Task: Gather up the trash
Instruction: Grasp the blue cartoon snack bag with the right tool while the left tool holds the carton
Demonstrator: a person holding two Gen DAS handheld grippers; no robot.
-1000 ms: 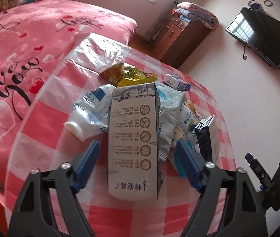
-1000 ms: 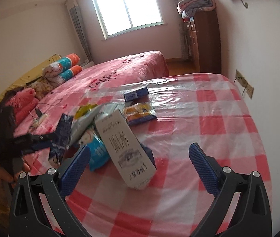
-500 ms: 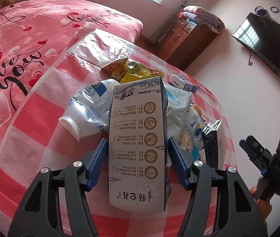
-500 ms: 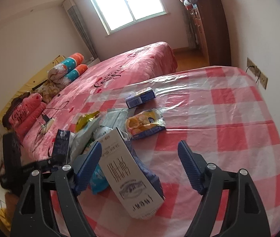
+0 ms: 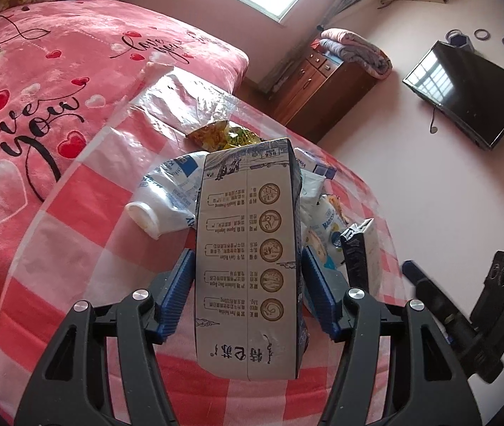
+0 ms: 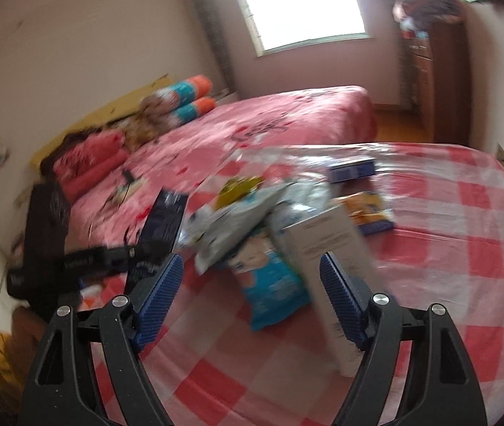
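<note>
A tall grey-and-white milk carton [image 5: 248, 259] stands between the blue pads of my left gripper [image 5: 244, 294], which is shut on its sides. Behind it lies a heap of trash: a crushed white pouch [image 5: 166, 195], a yellow snack bag [image 5: 223, 135] and a small dark carton [image 5: 358, 252]. The right wrist view is blurred. There my right gripper [image 6: 252, 294] is open over the cloth, pointing at a blue packet [image 6: 273, 284] and gripping nothing. The milk carton [image 6: 326, 245] rises just behind its right finger [image 6: 340, 301]. My left gripper's black body [image 6: 56, 248] shows at the left.
The table [image 5: 74, 248] wears a red-and-white check cloth under clear plastic. A small blue box [image 6: 351, 170] and an orange packet [image 6: 369, 209] lie farther back. A pink bed [image 5: 38, 88] adjoins the table; a wooden cabinet [image 5: 323, 85] and a wall TV [image 5: 465, 88] stand beyond.
My left jaws have closed onto the milk carton. My right jaws have narrowed and that gripper has swung left toward the trash heap, blurring its view.
</note>
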